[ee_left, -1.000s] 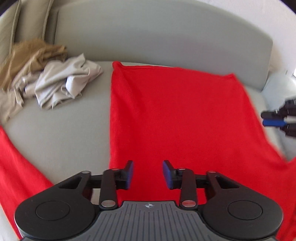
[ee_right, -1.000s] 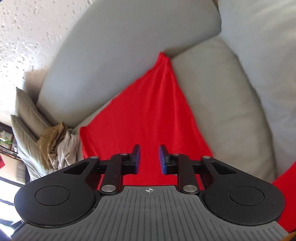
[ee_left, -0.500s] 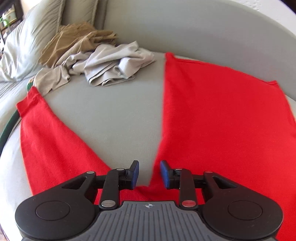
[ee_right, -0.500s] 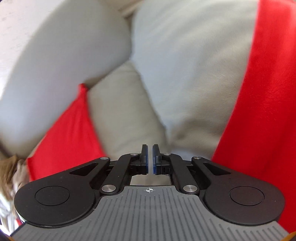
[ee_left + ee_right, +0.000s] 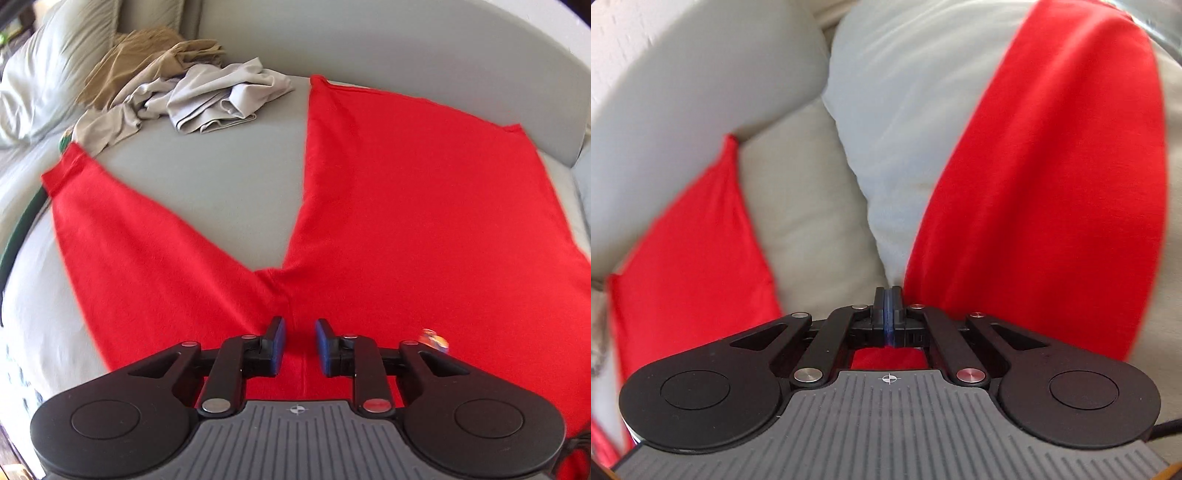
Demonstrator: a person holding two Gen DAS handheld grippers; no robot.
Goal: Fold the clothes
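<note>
On the grey sofa seat point(image 5: 207, 192) red knit long-sleeved top point(image 5: 424, 206) lies flat, unfolded; left gripper point(image 5: 297, 345) closing, empty; right gripper point(image 5: 887, 314) shut, empty.

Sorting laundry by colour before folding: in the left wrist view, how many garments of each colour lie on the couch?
Red: 1, the red garment spread flat
Light grey: 1, the grey garment crumpled
Tan: 1, the tan garment crumpled behind it
Total: 3
</note>
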